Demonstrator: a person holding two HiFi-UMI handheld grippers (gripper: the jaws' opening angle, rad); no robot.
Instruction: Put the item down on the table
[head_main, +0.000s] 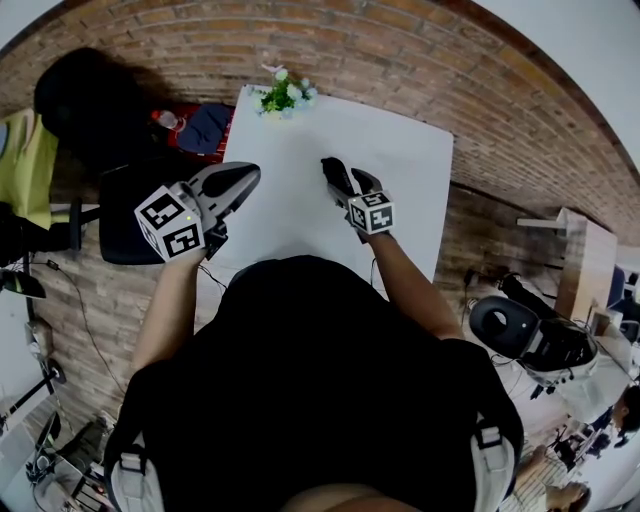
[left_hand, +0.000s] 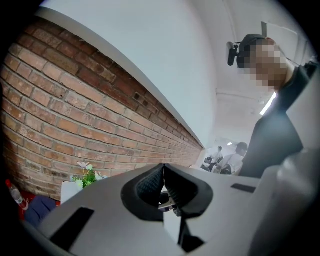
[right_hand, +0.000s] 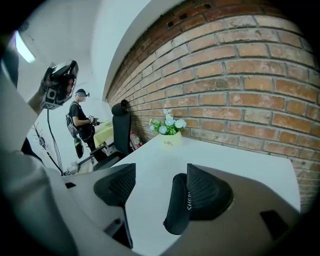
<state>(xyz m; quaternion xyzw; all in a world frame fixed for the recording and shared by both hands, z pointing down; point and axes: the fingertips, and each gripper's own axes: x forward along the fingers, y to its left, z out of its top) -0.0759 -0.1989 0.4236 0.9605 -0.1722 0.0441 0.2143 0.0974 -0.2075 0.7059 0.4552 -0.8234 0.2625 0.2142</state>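
A black oblong item (right_hand: 178, 209) with white print stands on end against the right-hand pad (right_hand: 207, 192) of my right gripper (right_hand: 160, 187). The left-hand pad (right_hand: 117, 184) is well apart from it, so the jaws are open around it. I cannot tell whether its lower end touches the white table (right_hand: 240, 160). In the head view, the right gripper (head_main: 347, 180) hovers over the middle of the table (head_main: 400, 150). My left gripper (head_main: 250, 178) is off the table's left edge, its jaws (left_hand: 163, 175) shut with nothing between them.
A small white pot of flowers (head_main: 283, 95) (right_hand: 170, 132) stands at the table's far end by the brick wall. A black office chair (head_main: 140, 210) (right_hand: 120, 125) is left of the table, with a blue bag (head_main: 205, 130) and a red bottle (head_main: 170, 120) behind it. A person (right_hand: 80, 125) stands farther off.
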